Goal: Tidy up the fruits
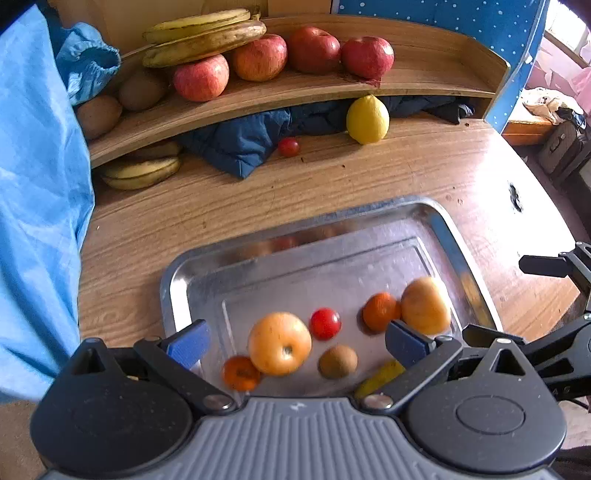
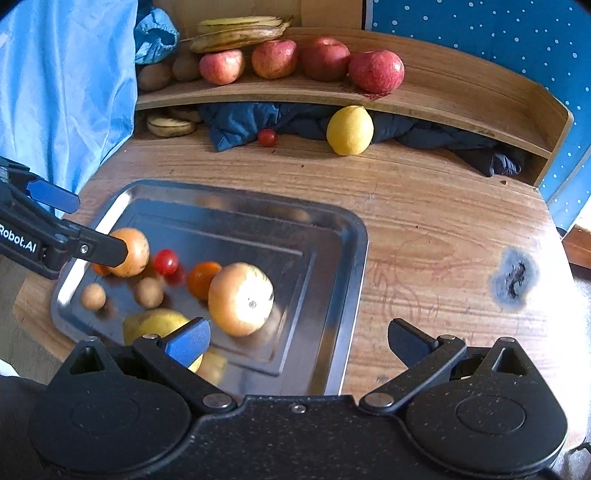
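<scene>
Both grippers hang with jaws spread, empty — the left gripper [image 1: 295, 341] low over the tray [image 1: 369, 210], the right gripper [image 2: 299, 341] at its near edge. Apples [image 1: 258, 57] and bananas [image 1: 203, 35] fill the shelf [image 1: 424, 74]; the tray's mixed fruit, a lemon [image 1: 367, 119] and a tomato [image 1: 288, 147] on the table look unsorted — roughly halfway.

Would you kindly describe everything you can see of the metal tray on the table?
The metal tray is a shallow, rectangular pan of shiny silvery steel with rounded corners, a raised rim and a stepped flat floor. It lies flat on the wooden table, in front of the shelf. Loose fruit sits at its near end, and the far half is bare. The open left tool hovers over it; whether anything touches the rim is unclear.
</scene>
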A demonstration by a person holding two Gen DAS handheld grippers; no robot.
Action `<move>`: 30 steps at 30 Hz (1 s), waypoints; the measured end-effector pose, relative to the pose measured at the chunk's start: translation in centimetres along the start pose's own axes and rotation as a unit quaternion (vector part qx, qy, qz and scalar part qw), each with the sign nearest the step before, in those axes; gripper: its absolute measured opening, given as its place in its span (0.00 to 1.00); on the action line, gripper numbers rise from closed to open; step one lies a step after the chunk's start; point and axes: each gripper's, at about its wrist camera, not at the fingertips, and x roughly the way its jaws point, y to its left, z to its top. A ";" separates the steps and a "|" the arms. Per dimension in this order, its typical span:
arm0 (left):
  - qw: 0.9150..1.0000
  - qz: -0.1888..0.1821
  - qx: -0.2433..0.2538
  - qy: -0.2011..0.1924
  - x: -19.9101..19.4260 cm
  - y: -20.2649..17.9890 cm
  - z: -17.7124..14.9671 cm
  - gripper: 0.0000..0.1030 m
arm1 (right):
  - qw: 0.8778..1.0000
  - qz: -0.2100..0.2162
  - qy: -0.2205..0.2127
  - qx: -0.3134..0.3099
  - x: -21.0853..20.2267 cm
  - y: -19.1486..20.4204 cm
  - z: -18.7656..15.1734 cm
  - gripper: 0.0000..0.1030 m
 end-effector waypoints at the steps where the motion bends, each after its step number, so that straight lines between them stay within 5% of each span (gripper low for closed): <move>1: 1.000 -0.001 0.000 0.000 0.2 0.0 0.3 0.99 | 1.000 -0.004 -0.001 -0.001 0.2 -0.1 0.2 0.99; 17: 0.999 -0.033 -0.020 -0.005 4.4 0.7 5.9 0.99 | 0.998 -0.046 -0.024 0.027 2.4 -1.9 3.2 0.99; 30: 0.997 -0.024 -0.057 -0.049 8.3 1.8 10.7 1.00 | 0.997 -0.062 -0.034 0.013 3.9 -2.6 5.0 0.99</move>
